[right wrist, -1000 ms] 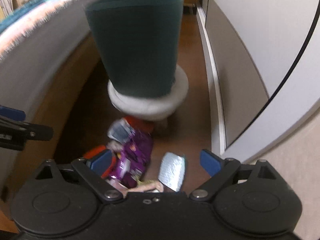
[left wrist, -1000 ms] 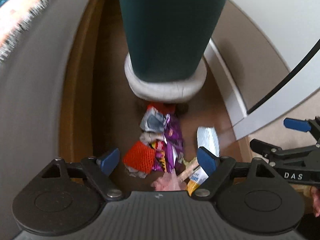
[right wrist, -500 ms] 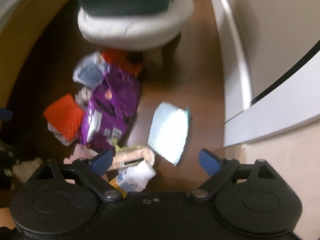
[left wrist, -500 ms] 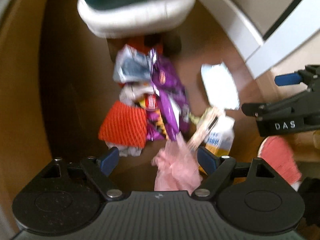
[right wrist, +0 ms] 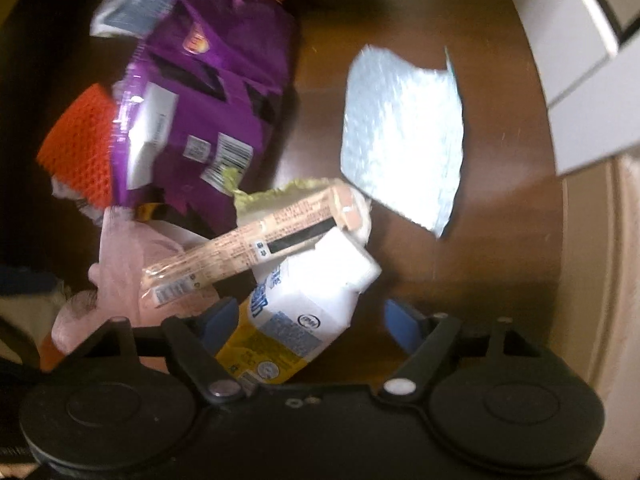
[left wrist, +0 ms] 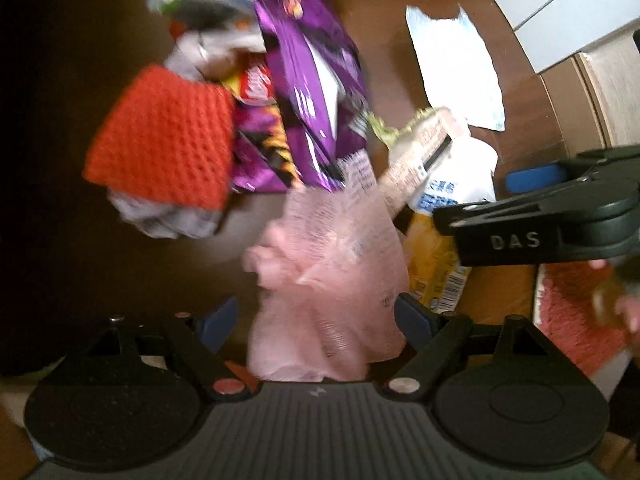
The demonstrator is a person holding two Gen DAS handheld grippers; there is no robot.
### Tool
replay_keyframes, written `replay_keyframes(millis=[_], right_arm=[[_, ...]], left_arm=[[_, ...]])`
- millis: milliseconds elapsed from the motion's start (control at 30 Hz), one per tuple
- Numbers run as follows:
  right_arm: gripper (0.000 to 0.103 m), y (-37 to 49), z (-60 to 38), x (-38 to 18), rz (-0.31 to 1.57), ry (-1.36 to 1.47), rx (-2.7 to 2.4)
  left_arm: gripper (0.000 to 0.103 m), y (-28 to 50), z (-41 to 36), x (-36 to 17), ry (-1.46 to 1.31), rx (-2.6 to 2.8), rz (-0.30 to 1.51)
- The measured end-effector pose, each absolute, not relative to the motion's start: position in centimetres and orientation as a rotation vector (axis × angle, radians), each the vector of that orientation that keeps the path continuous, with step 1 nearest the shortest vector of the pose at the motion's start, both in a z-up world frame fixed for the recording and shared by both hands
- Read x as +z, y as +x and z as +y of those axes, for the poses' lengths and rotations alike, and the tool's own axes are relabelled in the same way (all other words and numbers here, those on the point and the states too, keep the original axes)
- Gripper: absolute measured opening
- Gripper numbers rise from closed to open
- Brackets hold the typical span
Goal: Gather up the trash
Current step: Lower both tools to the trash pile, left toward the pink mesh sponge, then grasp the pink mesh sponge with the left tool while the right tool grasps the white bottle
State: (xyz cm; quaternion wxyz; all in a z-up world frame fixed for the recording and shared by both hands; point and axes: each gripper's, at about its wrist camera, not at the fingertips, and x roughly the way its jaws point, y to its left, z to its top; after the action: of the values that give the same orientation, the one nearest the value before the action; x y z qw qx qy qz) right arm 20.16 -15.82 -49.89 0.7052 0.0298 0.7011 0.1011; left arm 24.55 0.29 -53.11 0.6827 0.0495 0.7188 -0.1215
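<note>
1. Left tool (left wrist: pixel 316 320) gapes wide around a crumpled pink bag (left wrist: pixel 332 280), pads not pressing it.
2. Right tool (right wrist: pixel 310 318), jaws just closing but apart, straddles a white-and-yellow carton (right wrist: pixel 296 316).
3. A tan wrapper (right wrist: pixel 256 252) lies across the carton.
4. Farther on the brown floor (right wrist: pixel 500 240): purple bag (right wrist: pixel 208 120), orange net (left wrist: pixel 164 148), and a silver wrapper (right wrist: pixel 404 140) lying apart.

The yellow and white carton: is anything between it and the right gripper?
Nothing visible blocks it. The yellow and white carton already lies between the right gripper and its open jaws, which have just been closing. Only the beige wrapper leans over its far end.
</note>
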Motion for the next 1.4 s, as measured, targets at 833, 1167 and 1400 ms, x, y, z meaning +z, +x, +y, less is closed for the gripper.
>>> replay_keyframes(millis=[833, 1167, 1400], right_arm=[[0.059, 19.2, -14.6, -49.7, 1.574, 0.051, 0.162], [0.056, 18.2, -16.6, -39.9, 1.462, 0.038, 0.139], [0.054, 18.0, -17.3, -29.8, 1.302, 0.006, 0.190]], left_arm=[[0.012, 25.1, 1.1, -54.2, 0.075, -0.295, 1.700], [0.010, 26.8, 2.5, -45.3, 0.137, -0.286, 1.591], [0.009, 26.4, 1.8, -35.2, 0.098, -0.285, 1.446]])
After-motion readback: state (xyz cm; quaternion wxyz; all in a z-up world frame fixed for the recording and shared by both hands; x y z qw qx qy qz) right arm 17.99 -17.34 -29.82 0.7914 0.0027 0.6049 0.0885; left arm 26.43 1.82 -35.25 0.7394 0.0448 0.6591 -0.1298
